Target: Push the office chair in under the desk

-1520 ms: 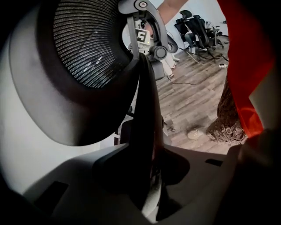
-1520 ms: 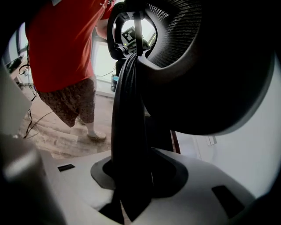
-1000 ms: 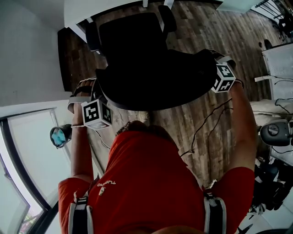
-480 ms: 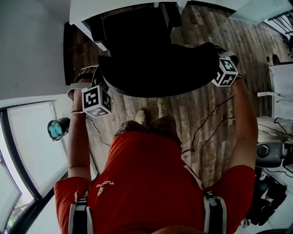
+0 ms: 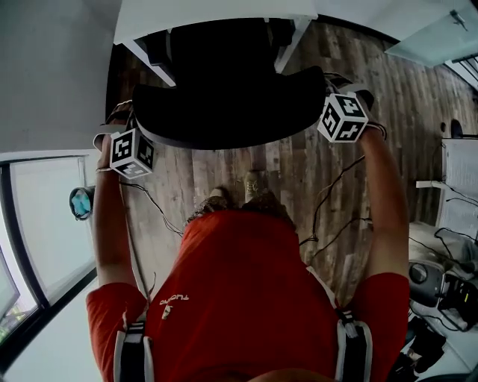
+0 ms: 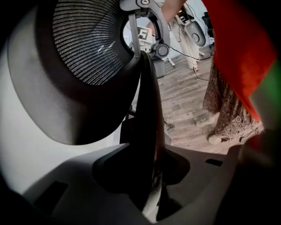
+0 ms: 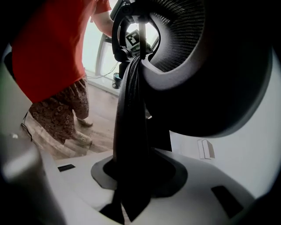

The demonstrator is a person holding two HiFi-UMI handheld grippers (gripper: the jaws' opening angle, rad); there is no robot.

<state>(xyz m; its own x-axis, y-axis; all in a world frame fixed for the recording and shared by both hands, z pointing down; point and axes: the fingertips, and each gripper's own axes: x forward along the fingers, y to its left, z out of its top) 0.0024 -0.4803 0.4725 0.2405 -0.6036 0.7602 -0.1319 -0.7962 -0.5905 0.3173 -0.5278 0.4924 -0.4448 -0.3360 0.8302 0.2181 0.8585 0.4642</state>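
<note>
The chair (image 5: 224,112) is standing on the wood floor (image 5: 299,171). Its seat is sitting partly under the front edge of the white desk (image 5: 216,16), between the desk's two white legs. Its curved back is sticking out toward the person. The left tongs (image 6: 151,176) are pinching the left edge of the chair's back, and the thin black rim is sitting tight between the two jaws. The right tongs (image 7: 131,176) are pinching the right edge of the back the same way. So the chair is being held between the two tongs, one at each side, with the mesh of the back showing just above each pair of jaws. The person's shoes (image 5: 254,188) are standing on the floor just behind the chair. The red shirt (image 5: 239,298) is showing a small white word, but it is too small to read. Each cube (image 5: 343,117) is showing black and white squares, not words.
</note>
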